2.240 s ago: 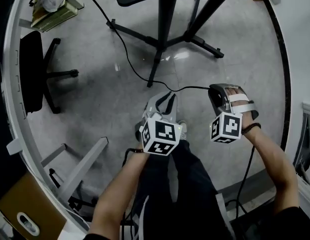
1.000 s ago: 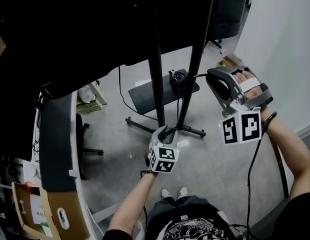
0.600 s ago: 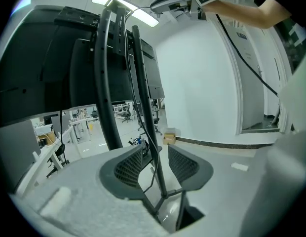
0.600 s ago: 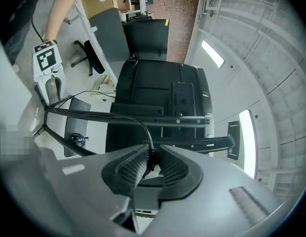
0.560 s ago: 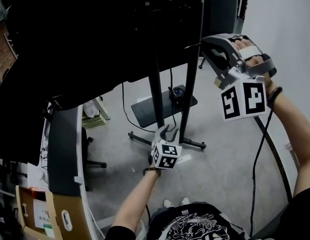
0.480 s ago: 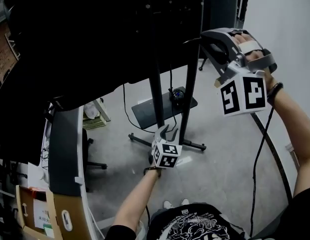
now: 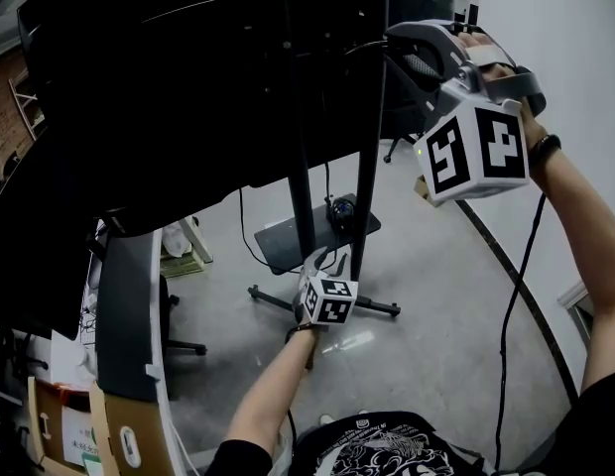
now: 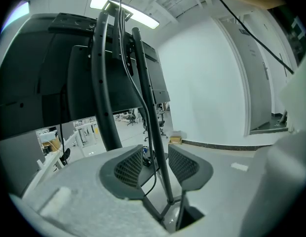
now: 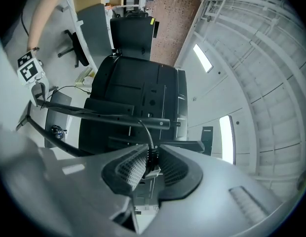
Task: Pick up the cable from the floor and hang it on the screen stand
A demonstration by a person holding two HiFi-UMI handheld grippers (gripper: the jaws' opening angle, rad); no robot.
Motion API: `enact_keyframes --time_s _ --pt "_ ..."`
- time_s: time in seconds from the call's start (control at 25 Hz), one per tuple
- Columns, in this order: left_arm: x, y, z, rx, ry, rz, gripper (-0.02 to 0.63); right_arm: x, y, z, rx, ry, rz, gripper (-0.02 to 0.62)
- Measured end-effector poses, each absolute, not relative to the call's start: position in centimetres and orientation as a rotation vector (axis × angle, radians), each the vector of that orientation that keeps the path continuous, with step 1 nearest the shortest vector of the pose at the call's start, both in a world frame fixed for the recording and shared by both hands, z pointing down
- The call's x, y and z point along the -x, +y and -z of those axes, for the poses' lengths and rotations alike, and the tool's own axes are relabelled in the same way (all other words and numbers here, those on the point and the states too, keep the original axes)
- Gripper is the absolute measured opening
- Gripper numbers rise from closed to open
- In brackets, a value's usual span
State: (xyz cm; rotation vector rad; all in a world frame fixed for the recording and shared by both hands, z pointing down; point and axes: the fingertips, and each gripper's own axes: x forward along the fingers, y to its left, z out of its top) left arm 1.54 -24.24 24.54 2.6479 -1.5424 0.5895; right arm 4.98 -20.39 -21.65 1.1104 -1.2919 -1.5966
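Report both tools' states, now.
Left tool: open, jaws have just been opening, gripping nothing.
Right tool: closed on the cable end.

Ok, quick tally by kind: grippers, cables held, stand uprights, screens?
grippers: 2 (left gripper, jaws have just been opening, nothing between them; right gripper, shut on the cable)
cables held: 1
stand uprights: 2
screen: 1
total: 6

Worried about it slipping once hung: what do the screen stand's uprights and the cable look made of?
Screen stand upright: probably metal tube, matte black, slim and straight. Cable: smooth black plastic or rubber jacket, curving freely above the right gripper that clamps it.
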Motion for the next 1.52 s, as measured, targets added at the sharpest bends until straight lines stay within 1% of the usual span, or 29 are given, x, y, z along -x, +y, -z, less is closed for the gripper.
enact_keyframes --time_s 0.36,0.4,0.44,0.48,0.76,1.0,1.28,1.52 --pt "-3.2 -25.0 -23.7 -2.685 -1.488 -0.572 0.166 -5.3 -18.9 23.6 -1.124 -1.236 1.607 0.074" --pt "-3.2 -25.0 -23.6 -2.693 -1.480 -0.576 0.156 -5.5 -18.8 23.7 -1.125 -1.229 1.604 0.074" --pt "-3.2 -24.9 -23.6 -2.697 -1.479 -0.580 0.097 -5.7 -18.8 23.7 -1.127 -1.222 1.598 0.074" --pt "-3.0 -24.8 -23.6 -2.699 -1.479 -0.584 0.023 -5.9 -18.9 23.6 -1.131 -1.218 1.592 0.074" --pt "-0.5 -24.9 -22.4 -2.709 -1.481 -0.583 0.023 -7.9 -20.3 23.4 -1.192 -1.203 1.527 0.073" --pt "3.4 -26.0 -18.2 -2.719 -1.508 -0.483 0.021 -9.3 -22.0 24.4 -1.280 -1.206 1.473 0.072" --pt "8.7 -27.2 -8.7 -2.760 -1.605 -0.380 0.021 -10.6 -23.7 25.7 -1.388 -1.223 1.417 0.072" --pt "11.7 -27.7 -0.1 -2.820 -1.686 -0.328 0.020 -12.6 -25.5 25.4 -1.458 -1.287 1.340 0.072"
